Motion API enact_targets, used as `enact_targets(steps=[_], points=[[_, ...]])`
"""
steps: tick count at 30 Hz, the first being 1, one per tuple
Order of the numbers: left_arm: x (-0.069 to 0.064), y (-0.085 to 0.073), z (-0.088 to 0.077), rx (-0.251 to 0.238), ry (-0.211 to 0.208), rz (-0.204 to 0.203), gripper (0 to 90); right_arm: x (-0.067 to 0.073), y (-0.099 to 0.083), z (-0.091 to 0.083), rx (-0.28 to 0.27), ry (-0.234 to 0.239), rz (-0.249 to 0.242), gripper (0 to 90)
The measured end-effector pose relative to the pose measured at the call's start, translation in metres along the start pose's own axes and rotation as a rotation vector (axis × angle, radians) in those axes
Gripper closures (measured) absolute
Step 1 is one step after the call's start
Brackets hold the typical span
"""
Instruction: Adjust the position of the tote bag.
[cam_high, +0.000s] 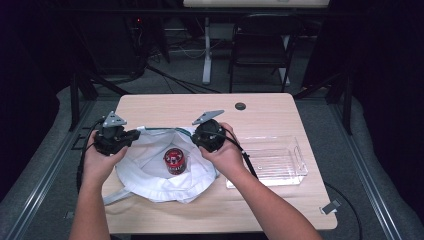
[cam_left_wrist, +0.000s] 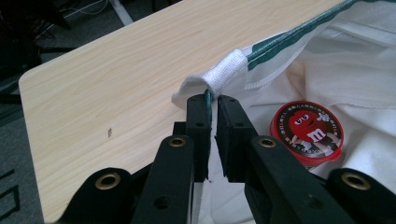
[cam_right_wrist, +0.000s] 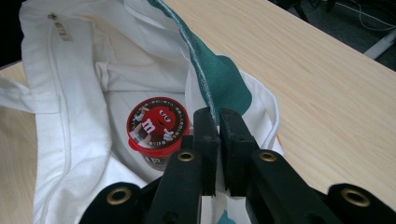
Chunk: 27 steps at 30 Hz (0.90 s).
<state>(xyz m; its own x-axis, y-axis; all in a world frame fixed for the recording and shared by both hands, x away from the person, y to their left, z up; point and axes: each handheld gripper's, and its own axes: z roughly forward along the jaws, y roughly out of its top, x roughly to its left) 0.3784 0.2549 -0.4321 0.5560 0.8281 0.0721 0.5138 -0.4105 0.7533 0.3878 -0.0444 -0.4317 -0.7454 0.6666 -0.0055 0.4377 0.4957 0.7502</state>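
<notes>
A white cloth bag (cam_high: 150, 175) with a green-trimmed rim lies on the wooden table (cam_high: 260, 112), its mouth held wide. Inside it stands a red-lidded candy can (cam_high: 174, 161), seen from above in the left gripper view (cam_left_wrist: 307, 132) and the right gripper view (cam_right_wrist: 158, 125). My left gripper (cam_high: 134, 135) is shut on the bag's rim at the left; in its own view (cam_left_wrist: 212, 105) the green edge runs between the pads beside a white strap loop (cam_left_wrist: 227, 70). At the right side of the mouth, my right gripper (cam_high: 196, 136) is shut on the green rim (cam_right_wrist: 214, 114).
A clear plastic tray (cam_high: 272, 161) sits on the table just right of the bag. A dark round grommet (cam_high: 240, 106) is near the far edge. Beyond the table stand a black chair (cam_high: 262, 42) and cables on the floor.
</notes>
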Motion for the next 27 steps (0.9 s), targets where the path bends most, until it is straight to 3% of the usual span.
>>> enact_targets(steps=[27], points=[[0.001,0.002,0.013,-0.017,-0.002,0.005,84.6,-0.014,0.002,0.017,0.066,-0.075,0.006,86.3]])
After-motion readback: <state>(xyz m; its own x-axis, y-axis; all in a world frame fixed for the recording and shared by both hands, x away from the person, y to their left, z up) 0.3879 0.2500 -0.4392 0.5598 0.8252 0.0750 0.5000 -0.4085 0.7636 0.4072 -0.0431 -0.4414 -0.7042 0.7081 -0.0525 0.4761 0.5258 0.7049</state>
